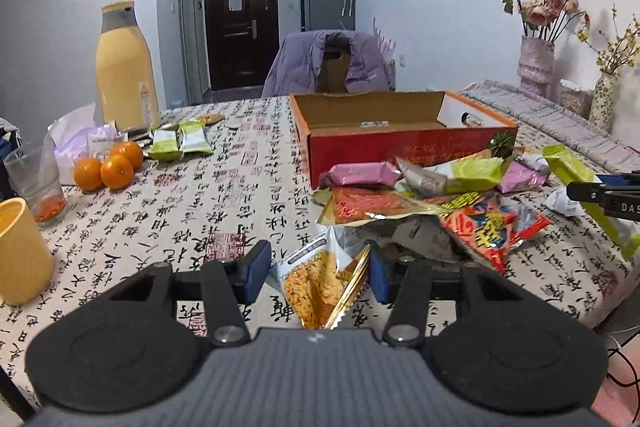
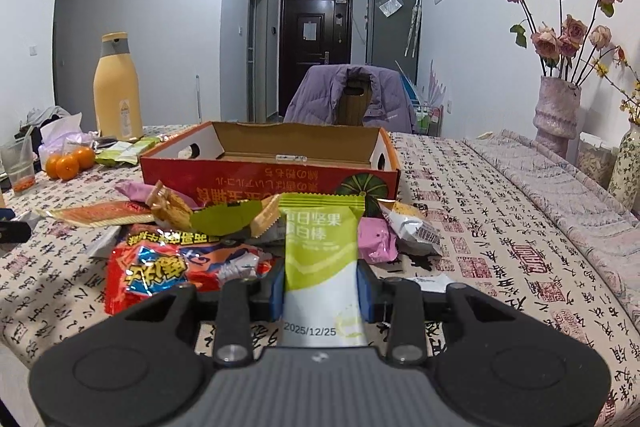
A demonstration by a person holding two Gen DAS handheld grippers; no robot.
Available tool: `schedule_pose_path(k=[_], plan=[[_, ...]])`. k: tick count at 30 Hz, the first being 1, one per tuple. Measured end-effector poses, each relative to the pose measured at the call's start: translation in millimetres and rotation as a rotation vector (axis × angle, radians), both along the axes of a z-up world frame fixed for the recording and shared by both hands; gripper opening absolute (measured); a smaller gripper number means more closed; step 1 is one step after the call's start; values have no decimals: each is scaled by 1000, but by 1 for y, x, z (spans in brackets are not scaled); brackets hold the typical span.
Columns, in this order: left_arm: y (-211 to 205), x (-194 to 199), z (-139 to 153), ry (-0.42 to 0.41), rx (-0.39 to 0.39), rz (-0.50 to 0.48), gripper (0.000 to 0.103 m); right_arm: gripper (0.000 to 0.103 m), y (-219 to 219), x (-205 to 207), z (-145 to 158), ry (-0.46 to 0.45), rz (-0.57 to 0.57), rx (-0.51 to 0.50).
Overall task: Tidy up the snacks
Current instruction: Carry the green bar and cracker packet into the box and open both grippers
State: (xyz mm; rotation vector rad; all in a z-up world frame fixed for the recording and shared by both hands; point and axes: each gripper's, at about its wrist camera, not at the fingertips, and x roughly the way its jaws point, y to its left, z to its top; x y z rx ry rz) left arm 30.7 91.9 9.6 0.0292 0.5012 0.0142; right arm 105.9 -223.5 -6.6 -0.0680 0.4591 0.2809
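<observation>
A green-and-white snack bar [image 2: 320,259] is clamped lengthwise in the right gripper [image 2: 322,293], its free end aimed at the open red box [image 2: 272,179], so it is judged ready to be dropped in. A yellow crumpled snack packet [image 1: 320,283] is pinched between the blue pads of the left gripper [image 1: 316,277] and is carried clear of the tablecloth [image 1: 208,195]. The box is set toward the table's far edge, apparently empty, with its near wall low enough to be cleared. The snack pile [image 1: 432,199] is heaped against that wall, so a raised path is called for. Open cloth is left toward the oranges [image 1: 108,167] and along the right edge.
</observation>
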Motion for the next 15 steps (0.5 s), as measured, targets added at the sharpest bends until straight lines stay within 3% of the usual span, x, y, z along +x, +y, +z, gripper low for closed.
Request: schedule_pose_path(k=[15], plan=[[-22,2,37,-92,25,-26,51,34,-5,3,18,-47,9,12]])
